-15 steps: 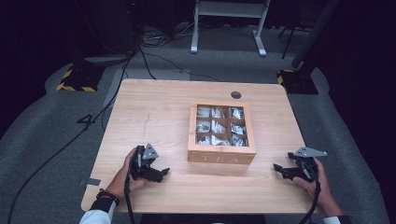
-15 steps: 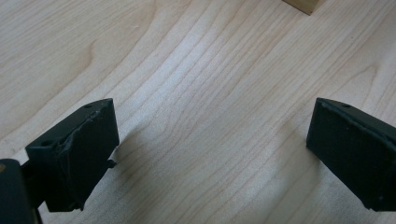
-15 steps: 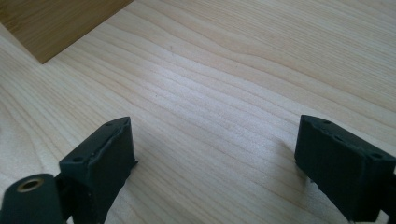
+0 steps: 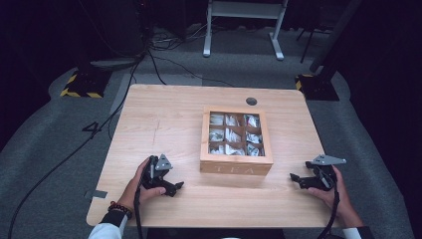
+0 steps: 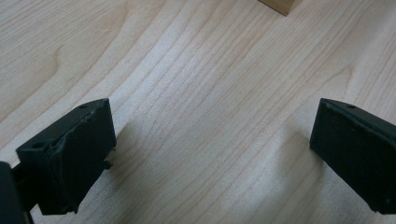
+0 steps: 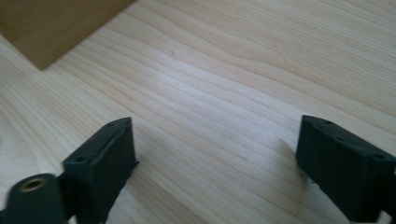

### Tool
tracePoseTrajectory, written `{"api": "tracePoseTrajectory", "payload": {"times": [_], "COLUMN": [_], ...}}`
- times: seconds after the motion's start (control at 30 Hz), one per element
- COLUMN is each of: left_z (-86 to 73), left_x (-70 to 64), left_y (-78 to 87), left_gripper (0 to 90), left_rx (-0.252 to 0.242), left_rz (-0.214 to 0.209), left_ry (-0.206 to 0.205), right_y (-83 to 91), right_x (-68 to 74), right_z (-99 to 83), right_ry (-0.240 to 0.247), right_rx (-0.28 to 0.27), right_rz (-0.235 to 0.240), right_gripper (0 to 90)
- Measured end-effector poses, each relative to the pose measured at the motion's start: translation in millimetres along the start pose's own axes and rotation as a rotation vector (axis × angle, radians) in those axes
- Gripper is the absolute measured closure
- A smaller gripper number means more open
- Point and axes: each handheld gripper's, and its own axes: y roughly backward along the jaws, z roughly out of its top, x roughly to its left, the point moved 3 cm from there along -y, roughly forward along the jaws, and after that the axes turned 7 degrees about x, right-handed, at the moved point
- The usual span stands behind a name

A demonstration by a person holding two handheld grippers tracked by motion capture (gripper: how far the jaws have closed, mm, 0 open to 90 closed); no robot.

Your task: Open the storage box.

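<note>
Both the left gripper (image 4: 175, 187) and right gripper (image 4: 294, 178) rested wide apart near the bench's front edge — approach stage — next likely reaching the tea box (image 4: 236, 168)

Surface: a pale wooden table (image 4: 164, 119) is standing on grey carpet, its grain running in long streaks, as both gripper views are showing close up.
Near the far edge: a small round dark grommet (image 4: 251, 101) is sitting in the tabletop, just behind the box.
Right of the centre: a wooden tea box (image 4: 236, 167) with a clear lid is resting flat on the table, the letters TEA facing the person; nine compartments are showing through the lid, holding packets.
Front edge: a left gripper (image 4: 171, 187) and a right gripper (image 4: 296, 178) are sitting low over the bare wood either side of the box, well apart from it, jaws spread wide.
</note>
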Motion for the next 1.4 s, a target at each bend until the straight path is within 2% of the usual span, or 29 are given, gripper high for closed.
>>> {"api": "tracePoseTrajectory", "payload": {"times": [0.03,0.1,0.13,0.2,0.23,0.37,0.43,0.5,0.57,1.1,1.23,1.4], "left_z": [0.0,0.0,0.0,0.0,-0.2,-0.6,-0.6,-0.7,-0.8,-1.0,-1.0,-1.0], "left_x": [0.0,0.0,0.2,0.2,0.3,0.6,0.6,0.8,1.0,1.4,1.3,1.3], "left_y": [0.0,0.1,-0.3,-0.2,0.1,0.4,0.4,0.5,0.6,0.7,0.8,0.8], "left_gripper": [0.5,0.5,0.4,0.5,0.5,0.5,0.6,0.6,0.5,0.5,0.5,0.5], "left_rx": [0.0,0.0,-0.002,-0.003,0.0,-0.001,-0.001,0.0,0.0,0.0,0.001,0.001], "left_rz": [0.001,0.001,-0.001,-0.001,-0.001,-0.002,-0.002,-0.004,-0.004,-0.008,-0.007,-0.007], "left_ry": [0.001,0.0,-0.001,-0.001,-0.002,-0.005,-0.005,-0.007,-0.01,-0.015,-0.014,-0.014], "right_y": [0.2,0.2,2.2,3.7,7.5,14.4,15.4,16.4,15.7,1.3,0.7,-2.8], "right_x": [2.4,3.4,8.2,10.9,18.6,36.7,39.9,51.3,56.3,82.1,84.6,83.7], "right_z": [3.9,6.1,13.5,17.1,26.1,42.9,45.8,54.8,58.5,88.1,89.5,88.4], "right_ry": [0.006,0.018,0.038,0.044,0.075,0.154,0.167,0.2,0.213,0.269,0.264,0.243], "right_rx": [-0.012,-0.013,-0.025,-0.036,-0.051,-0.079,-0.081,-0.089,-0.089,-0.07,-0.069,-0.062], "right_rz": [0.025,0.02,0.025,0.036,0.065,0.084,0.09,0.103,0.106,0.124,0.127,0.158], "right_gripper": [18.4,18.3,19.9,20.8,22.1,23.4,23.6,24.6,24.7,27.0,27.9,27.4]}}
